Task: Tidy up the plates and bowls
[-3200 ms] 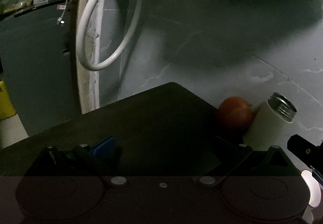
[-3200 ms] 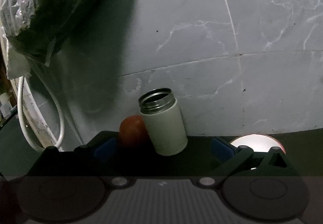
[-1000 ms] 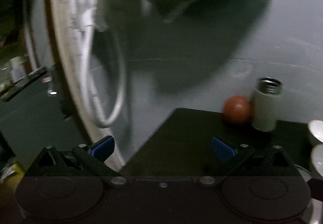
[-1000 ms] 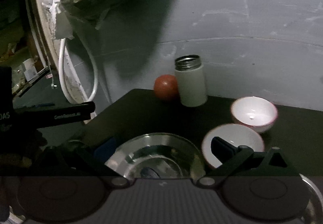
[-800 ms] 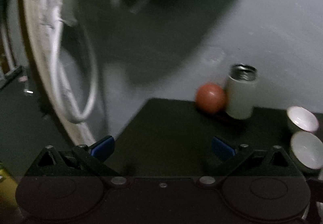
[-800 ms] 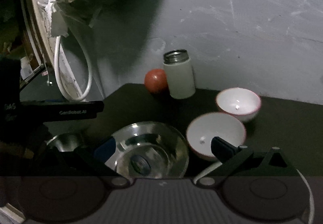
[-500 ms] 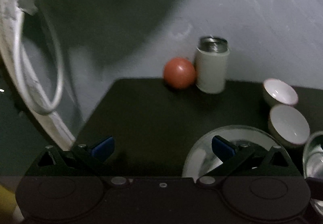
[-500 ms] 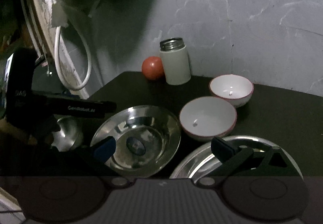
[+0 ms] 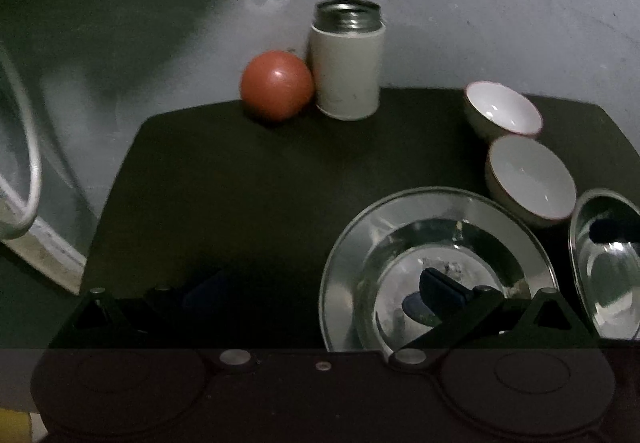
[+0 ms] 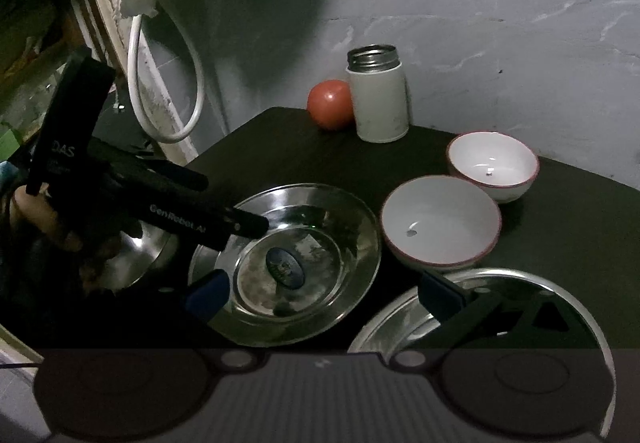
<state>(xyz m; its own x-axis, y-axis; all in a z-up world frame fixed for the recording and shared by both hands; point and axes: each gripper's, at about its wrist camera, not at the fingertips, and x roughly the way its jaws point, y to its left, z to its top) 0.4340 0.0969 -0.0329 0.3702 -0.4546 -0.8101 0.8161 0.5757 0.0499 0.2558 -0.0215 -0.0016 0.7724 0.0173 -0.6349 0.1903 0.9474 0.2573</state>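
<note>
Both grippers, left (image 9: 320, 289) and right (image 10: 326, 293), hang spread and empty at lower frame over the steel plate (image 10: 288, 267), apparently choosing between it and the bowls (image 10: 440, 221).

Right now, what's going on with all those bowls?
A person holds a pair of tongs in each hand over a dark table. The left tongs and the right tongs are both open and holding nothing. Below them sits a steel dish, with a steel plate, a nearer white bowl and a farther white bowl beside it. A tomato and an open flask stand at the back. Nothing is stacked yet.
</note>
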